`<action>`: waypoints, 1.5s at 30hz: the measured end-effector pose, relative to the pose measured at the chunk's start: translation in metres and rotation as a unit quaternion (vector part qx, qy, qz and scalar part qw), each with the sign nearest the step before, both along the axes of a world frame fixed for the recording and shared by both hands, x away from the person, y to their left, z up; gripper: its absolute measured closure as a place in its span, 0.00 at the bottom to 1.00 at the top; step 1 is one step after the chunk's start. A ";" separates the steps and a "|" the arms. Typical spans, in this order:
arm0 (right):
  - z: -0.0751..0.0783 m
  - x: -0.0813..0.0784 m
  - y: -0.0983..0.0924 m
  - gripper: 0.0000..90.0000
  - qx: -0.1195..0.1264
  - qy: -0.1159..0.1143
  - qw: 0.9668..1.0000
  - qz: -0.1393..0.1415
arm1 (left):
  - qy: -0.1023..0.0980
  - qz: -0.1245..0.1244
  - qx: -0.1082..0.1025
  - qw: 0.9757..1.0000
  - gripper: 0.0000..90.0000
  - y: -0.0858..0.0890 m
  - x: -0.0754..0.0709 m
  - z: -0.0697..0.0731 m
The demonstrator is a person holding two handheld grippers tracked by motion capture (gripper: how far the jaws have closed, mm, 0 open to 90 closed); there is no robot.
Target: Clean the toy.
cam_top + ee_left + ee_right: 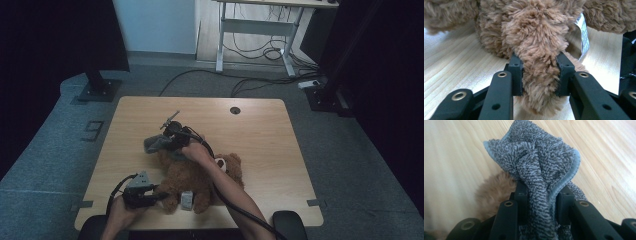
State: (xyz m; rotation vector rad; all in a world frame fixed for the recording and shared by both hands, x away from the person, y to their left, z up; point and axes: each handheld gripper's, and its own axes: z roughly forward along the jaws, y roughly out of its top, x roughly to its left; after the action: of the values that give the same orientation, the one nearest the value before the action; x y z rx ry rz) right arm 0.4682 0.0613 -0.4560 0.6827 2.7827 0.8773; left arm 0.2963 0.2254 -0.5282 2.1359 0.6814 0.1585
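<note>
While clamped, teddy bear lies head rightward, legs toward left gripper.

A light wooden table stands on grey carpet in a dim room. Behind it, black cables trail beneath a white-framed desk by a pale wall, with dark curtains on both sides.

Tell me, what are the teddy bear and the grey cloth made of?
The teddy bear looks like soft plush, probably synthetic: long, shaggy brown fur. The grey cloth looks like terry or microfibre towelling: short nubbly loops, matte, with a stitched blue edge.
</note>
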 end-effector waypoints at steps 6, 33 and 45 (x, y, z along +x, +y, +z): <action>-0.010 0.011 -0.017 0.76 -0.023 0.008 0.999 -0.026 | 0.002 0.000 -0.002 1.000 0.72 0.000 0.000 0.000; 0.048 -0.056 0.008 0.75 0.018 -0.013 0.997 0.073 | 0.004 0.001 -0.006 1.000 0.71 0.001 0.000 0.000; 0.006 -0.053 0.015 0.76 -0.039 0.001 0.996 0.080 | 0.007 0.004 -0.010 1.000 0.71 0.001 0.000 -0.001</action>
State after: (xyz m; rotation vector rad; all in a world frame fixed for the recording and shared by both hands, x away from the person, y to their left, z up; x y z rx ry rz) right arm 0.4150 0.0764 -0.4501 0.4536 2.8875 0.7904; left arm 0.2967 0.2260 -0.5291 2.1167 0.6972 0.1408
